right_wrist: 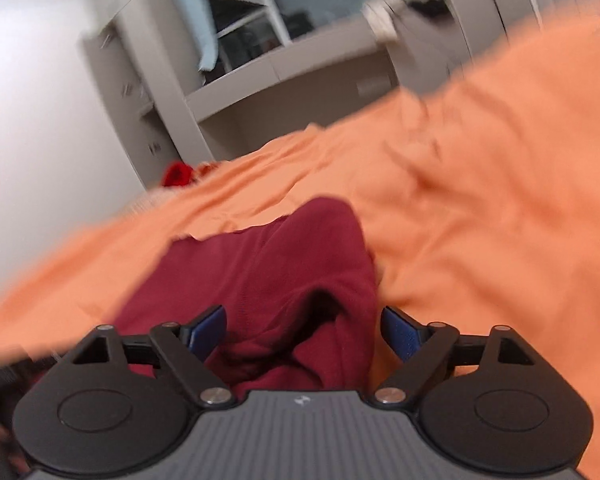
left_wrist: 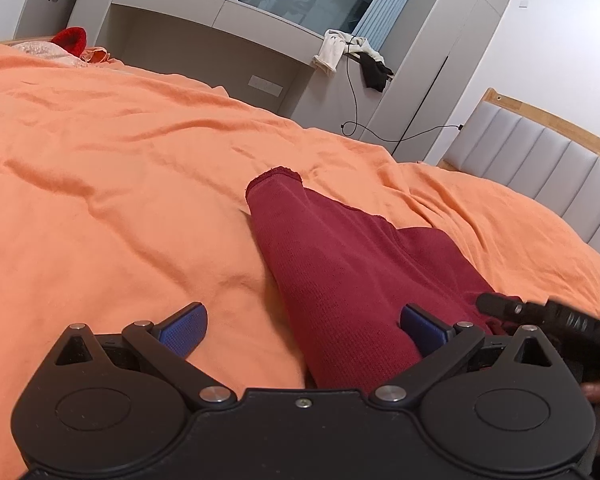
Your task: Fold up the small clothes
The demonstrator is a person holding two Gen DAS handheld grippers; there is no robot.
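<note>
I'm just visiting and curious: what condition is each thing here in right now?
Left tool: open, dark red cloth between its fingers.
Right tool: open, astride bunched cloth.
Dark red knitted garment: lying rumpled, unfolded.
Orange bedsheet: spread, wrinkled.
White cloth: draped over shelf.

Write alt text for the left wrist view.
The open left claw sits low over a dark red garment lying on an orange bedsheet. The right claw's black tip enters from the right, with grey cabinets behind.
</note>
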